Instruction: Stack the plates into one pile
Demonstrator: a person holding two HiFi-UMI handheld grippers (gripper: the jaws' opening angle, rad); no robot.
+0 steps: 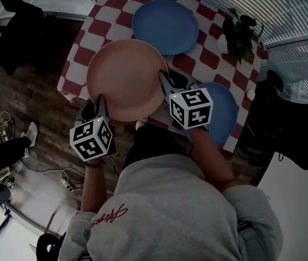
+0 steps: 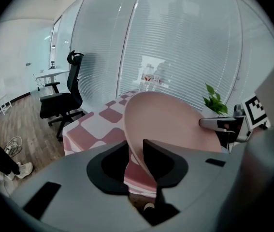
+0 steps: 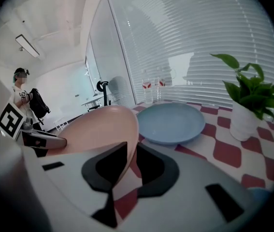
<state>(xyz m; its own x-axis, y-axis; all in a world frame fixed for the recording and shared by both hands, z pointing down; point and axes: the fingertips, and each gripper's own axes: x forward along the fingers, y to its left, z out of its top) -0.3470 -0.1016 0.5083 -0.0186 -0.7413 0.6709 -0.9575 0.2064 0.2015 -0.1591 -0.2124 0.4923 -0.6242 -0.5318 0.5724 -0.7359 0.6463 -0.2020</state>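
1 pink plate (image 1: 126, 78), 2 blue plates (image 1: 164, 26) (image 1: 225, 112)

The pink plate (image 1: 126, 80) looks like smooth, matt plastic. The far blue plate (image 1: 164, 26) and the near blue plate (image 1: 225, 113) show a soft sheen. The red-and-white checked cloth (image 1: 113, 15) looks woven and dull. The floor (image 1: 34, 91) is dark wood planking. The left claw (image 2: 136, 152) and right claw (image 3: 129, 161) have matt grey plastic shells with black pads. The sweatshirt (image 1: 181, 211) is grey fleecy cloth.
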